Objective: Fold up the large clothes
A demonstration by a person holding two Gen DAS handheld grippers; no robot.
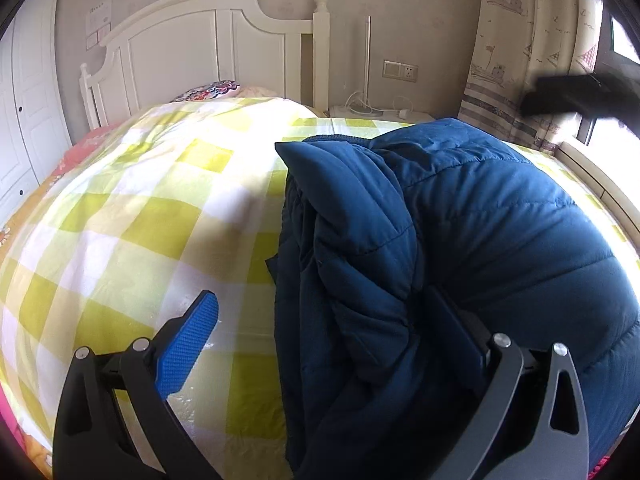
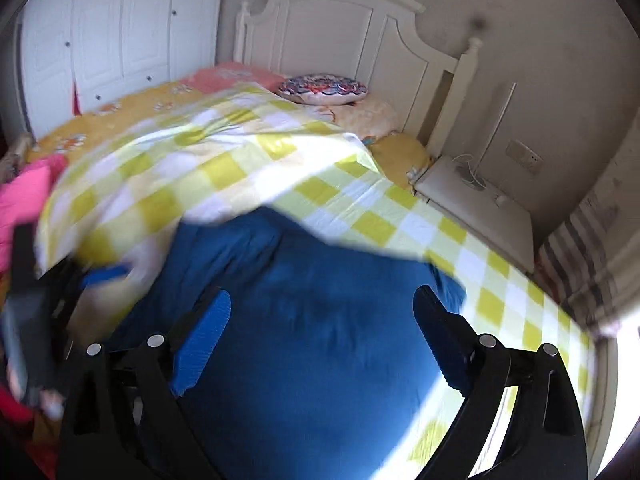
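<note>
One blue quilted jacket [image 1: 460,240] bunched on the yellow-checked bedspread [image 1: 140,220], two grippers, left gripper [image 1: 332,344] spread wide around its folds, right gripper [image 2: 322,336] released above it, one patterned cushion [image 2: 324,90] by the headboard [image 2: 340,28].

Lit by daylight from the window [image 1: 624,46] at right, blown out on the checked quilt [image 1: 132,216]. Sharp in the left view, motion-smeared in the right. Bent and vignetted at edges.
</note>
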